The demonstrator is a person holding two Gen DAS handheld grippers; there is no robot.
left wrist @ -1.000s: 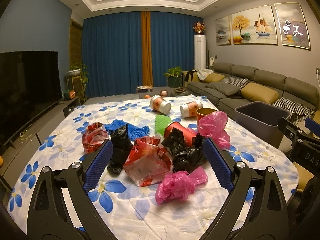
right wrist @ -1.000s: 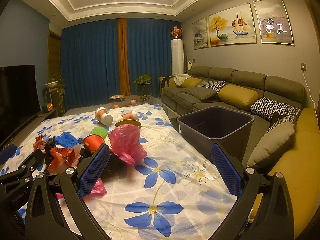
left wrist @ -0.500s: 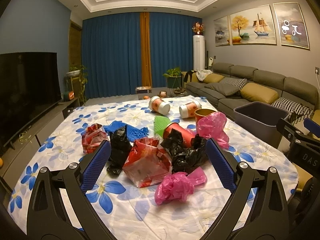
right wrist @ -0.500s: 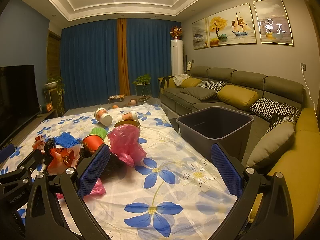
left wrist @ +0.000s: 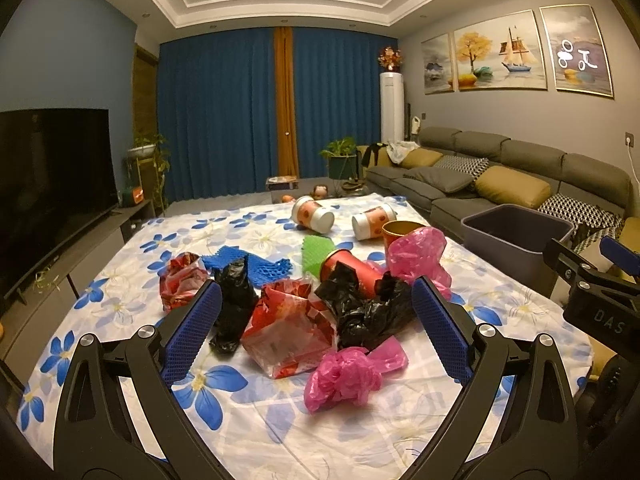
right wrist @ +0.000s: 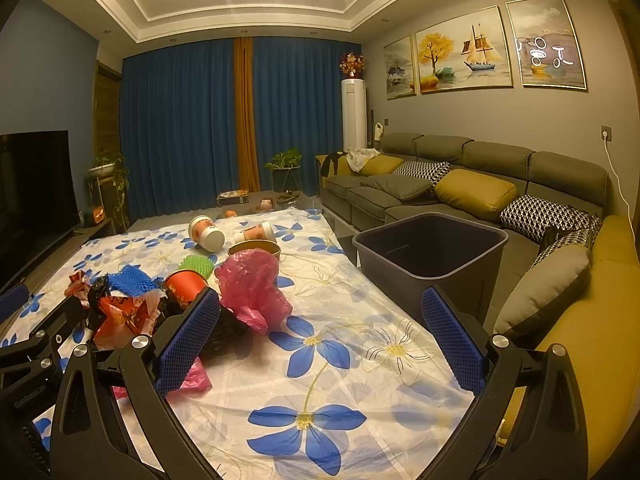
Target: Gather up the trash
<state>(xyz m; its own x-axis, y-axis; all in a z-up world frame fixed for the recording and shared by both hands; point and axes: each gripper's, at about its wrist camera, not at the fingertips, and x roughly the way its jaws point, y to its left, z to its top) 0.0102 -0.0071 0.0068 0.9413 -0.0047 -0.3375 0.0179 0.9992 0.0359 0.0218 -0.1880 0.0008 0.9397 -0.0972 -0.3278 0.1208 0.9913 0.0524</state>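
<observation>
Start of the trash collection, judged from the layout. The left gripper point(left wrist: 316, 334) is held above the near edge of the desk point(left wrist: 400, 432) with its blue-padded fingers point(left wrist: 192, 332) spread wide and nothing between them; the right gripper point(right wrist: 320, 340) is likewise wide open and empty, over bare flowered cloth. The trash lies in a loose heap mid-desk: a crumpled pink bag point(left wrist: 352, 376) nearest the left gripper, a red printed bag point(left wrist: 288, 328) and a black bag point(left wrist: 368, 308) touching behind it, a larger pink bag point(right wrist: 252, 284) nearest the right gripper, and two tipped paper cups point(left wrist: 314, 216) well beyond. The grey bin point(right wrist: 432, 256) stands open just off the desk's right edge. A sound first grasp would probably take an outlying item, closing both pads across a bunched fold rather than a loose flap, which may slip or drag neighbours along. The right gripper, nearer the bin, seems better placed for the drop.
</observation>
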